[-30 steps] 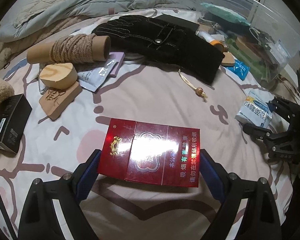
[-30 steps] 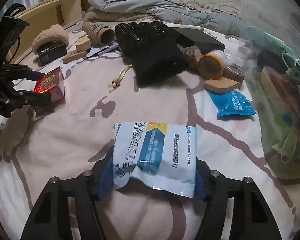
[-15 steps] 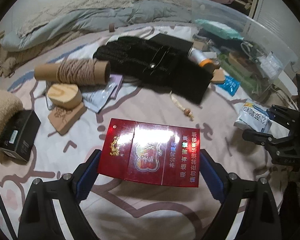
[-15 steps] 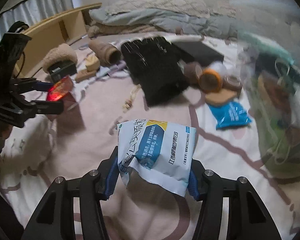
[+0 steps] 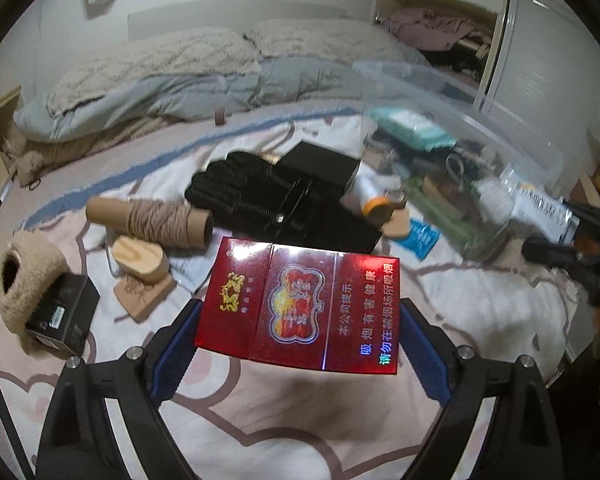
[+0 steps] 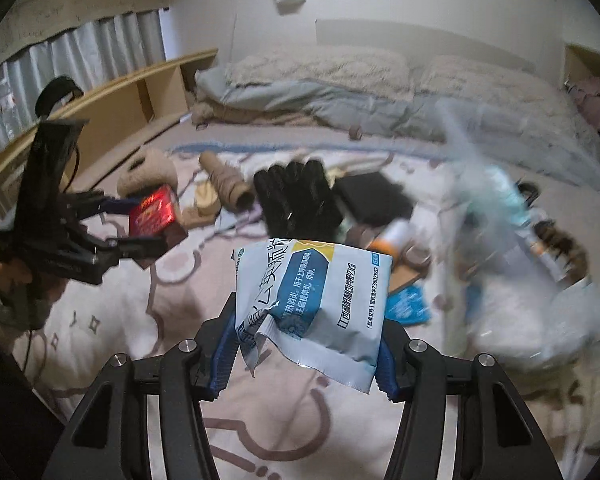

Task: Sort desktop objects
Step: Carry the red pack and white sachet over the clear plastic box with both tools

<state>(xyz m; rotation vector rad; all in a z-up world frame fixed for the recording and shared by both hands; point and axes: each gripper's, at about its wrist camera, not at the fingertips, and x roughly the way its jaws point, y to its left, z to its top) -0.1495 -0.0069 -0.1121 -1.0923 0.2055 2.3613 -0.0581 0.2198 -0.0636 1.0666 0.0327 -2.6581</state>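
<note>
My left gripper (image 5: pixel 298 344) is shut on a red cigarette carton (image 5: pixel 300 304) and holds it in the air above the patterned bedspread. It also shows in the right wrist view (image 6: pixel 152 216) at the left. My right gripper (image 6: pixel 306 344) is shut on a white and blue medicine packet (image 6: pixel 316 292), lifted off the bed. That packet shows at the right of the left wrist view (image 5: pixel 540 210), next to the clear plastic bin (image 5: pixel 480 128) that holds several items.
On the bed lie a black glove (image 5: pixel 268 204), a twine spool (image 5: pixel 156 220), a wooden block (image 5: pixel 140 258), a carved stamp (image 5: pixel 142 294), a black box (image 5: pixel 64 316) with a fuzzy item (image 5: pixel 20 276), a blue sachet (image 5: pixel 420 236) and an orange-capped tube (image 5: pixel 368 196).
Both grippers have risen and tilted up with their loads; the views now take in the pillows and walls. The right gripper has moved toward the bin.
</note>
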